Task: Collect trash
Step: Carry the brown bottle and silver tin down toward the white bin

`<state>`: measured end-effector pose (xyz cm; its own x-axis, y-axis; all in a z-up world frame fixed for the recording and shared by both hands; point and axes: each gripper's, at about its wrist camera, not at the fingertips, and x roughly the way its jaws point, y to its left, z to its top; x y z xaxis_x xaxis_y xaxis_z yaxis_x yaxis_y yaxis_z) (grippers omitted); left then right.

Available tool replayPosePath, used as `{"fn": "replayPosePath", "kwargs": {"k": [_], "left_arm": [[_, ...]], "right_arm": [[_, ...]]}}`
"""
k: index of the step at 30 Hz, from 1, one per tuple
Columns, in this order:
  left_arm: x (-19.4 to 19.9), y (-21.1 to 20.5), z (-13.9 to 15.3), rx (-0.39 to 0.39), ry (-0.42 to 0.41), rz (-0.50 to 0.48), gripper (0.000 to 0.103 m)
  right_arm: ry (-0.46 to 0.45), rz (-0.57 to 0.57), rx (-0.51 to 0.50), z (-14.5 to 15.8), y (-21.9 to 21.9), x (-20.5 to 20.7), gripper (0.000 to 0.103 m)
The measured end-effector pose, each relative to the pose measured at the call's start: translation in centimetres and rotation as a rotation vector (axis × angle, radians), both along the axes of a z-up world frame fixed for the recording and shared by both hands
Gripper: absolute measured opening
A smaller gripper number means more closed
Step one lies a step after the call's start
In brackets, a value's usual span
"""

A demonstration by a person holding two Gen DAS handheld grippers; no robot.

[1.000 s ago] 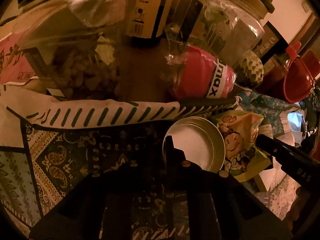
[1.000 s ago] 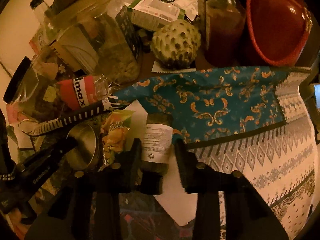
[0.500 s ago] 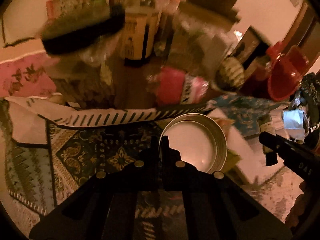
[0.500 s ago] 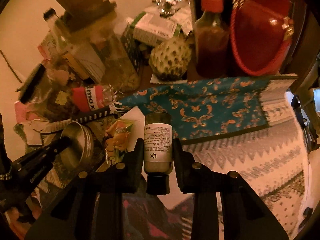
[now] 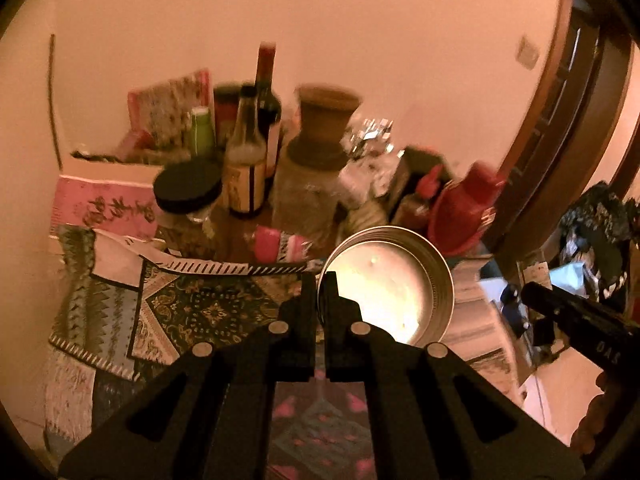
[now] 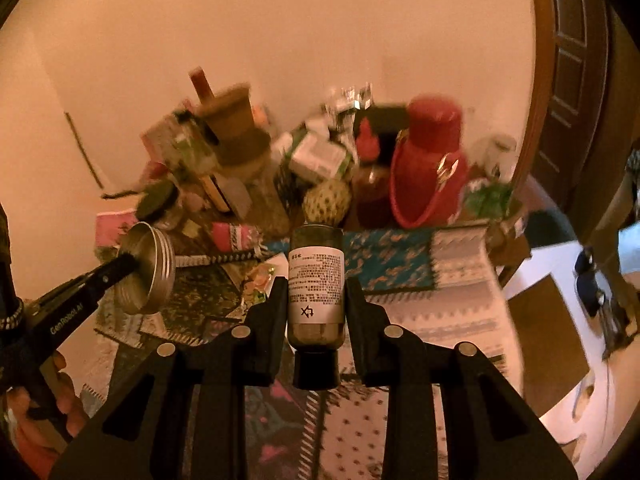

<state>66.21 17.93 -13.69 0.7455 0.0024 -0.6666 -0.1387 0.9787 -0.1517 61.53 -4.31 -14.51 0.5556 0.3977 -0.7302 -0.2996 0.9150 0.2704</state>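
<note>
The left gripper (image 5: 319, 280) pinches the thin rim of a round silver tin (image 5: 394, 284), with its two black fingers squeezed almost together on the metal. The tin is up in the air above the patterned cloth (image 5: 200, 312), and its pale inside faces the left camera. From the right camera, the same tin (image 6: 148, 266) hangs at the tip of the left gripper (image 6: 134, 266), to the left of the small bottle.

The right gripper (image 6: 316, 280) holds a small bottle (image 6: 316, 284) with a white label. Its fingers stand a little apart and press on the bottle's two sides. The bottle's black cap (the dark end) points back toward the camera. This bottle is also up above the cloth (image 6: 404, 272).

Behind the cloth, a crowd of things stands against the wall: a red jug (image 6: 430, 168), a brown pot (image 5: 326, 132), tall dark bottles (image 5: 246, 160), a jar with a black lid (image 5: 188, 192) and a pink pack (image 5: 276, 242). A yellow snack wrapper (image 6: 260, 276) lies on the cloth, just left of the small bottle.

A hand (image 6: 44, 412) grips the left tool's handle.
</note>
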Motion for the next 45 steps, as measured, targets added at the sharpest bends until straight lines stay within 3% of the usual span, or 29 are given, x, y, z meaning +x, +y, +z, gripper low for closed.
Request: {"fn": "replayPosePath", "kwargs": {"k": [8,18,29,38,45], "left_arm": [[-10.1,-6.0,6.4,0.018,-0.145,0.084,0.001],[-18.9,-10.0,10.7,0.04,-0.245,0.082,0.001],[-29.0,-9.9,12.0,0.029,-0.302,-0.018,0.001],[-39.8,-7.5,11.1,0.039,-0.289,-0.068,0.001],[-46.4,-5.9,9.9,0.026,-0.252,-0.084,0.001]], "right_arm": [[-0.185,0.08,0.081,7.4,-6.2,-6.6,0.026],[-0.313,0.129,0.156,12.4,-9.3,-13.8,0.026],[-0.348,0.085,0.159,13.8,-9.5,-23.4,0.026],[-0.345,0.027,0.167,13.3,-7.2,-34.0,0.026],[-0.297,0.004,0.165,12.5,-6.1,-39.7,0.026]]}}
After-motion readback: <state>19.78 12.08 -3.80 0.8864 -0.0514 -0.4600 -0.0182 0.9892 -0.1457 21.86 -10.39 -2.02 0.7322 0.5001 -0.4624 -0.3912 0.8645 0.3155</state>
